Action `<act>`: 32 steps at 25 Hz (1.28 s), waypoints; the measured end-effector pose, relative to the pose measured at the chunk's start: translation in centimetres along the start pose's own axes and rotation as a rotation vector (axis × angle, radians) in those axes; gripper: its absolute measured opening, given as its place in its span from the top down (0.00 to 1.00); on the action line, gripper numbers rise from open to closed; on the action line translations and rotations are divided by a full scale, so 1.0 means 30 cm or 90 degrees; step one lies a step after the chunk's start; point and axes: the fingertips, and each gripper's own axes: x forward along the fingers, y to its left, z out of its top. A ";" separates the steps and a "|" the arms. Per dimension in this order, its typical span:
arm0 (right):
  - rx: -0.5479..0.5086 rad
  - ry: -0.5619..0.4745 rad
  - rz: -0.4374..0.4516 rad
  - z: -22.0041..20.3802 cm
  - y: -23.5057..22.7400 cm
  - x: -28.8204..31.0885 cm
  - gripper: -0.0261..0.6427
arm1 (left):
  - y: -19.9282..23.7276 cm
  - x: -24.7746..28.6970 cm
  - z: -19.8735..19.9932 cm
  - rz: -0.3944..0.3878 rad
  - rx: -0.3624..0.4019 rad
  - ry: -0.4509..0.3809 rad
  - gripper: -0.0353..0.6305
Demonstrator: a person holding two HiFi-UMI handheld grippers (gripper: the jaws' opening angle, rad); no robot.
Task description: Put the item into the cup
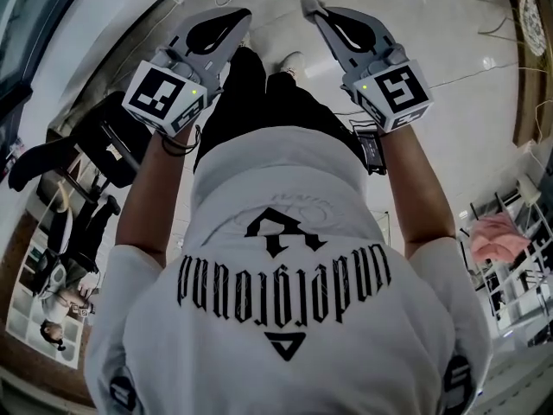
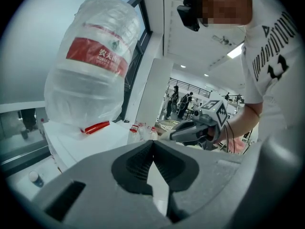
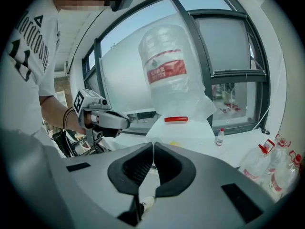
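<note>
Water jug (image 2: 86, 92) red label (image 2: 97, 56) "农夫山泉", shirt (image 1: 285, 318) print "underground"

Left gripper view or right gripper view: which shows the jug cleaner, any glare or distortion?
Right gripper view: jug sharp, backlit by the windows, whose frames bow. Left gripper view: jug looms close and pale, curved by the lens; a ceiling light flares upper right. Both have dark round borders.

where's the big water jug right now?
Right gripper view: the water jug sits centre frame on a white dispenser, in front of the window, with the left tongs to its left.
</note>
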 end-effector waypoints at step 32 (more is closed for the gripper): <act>0.044 0.059 -0.039 -0.387 -0.248 0.383 0.93 | 0.237 0.274 -0.427 0.000 -0.026 0.076 0.93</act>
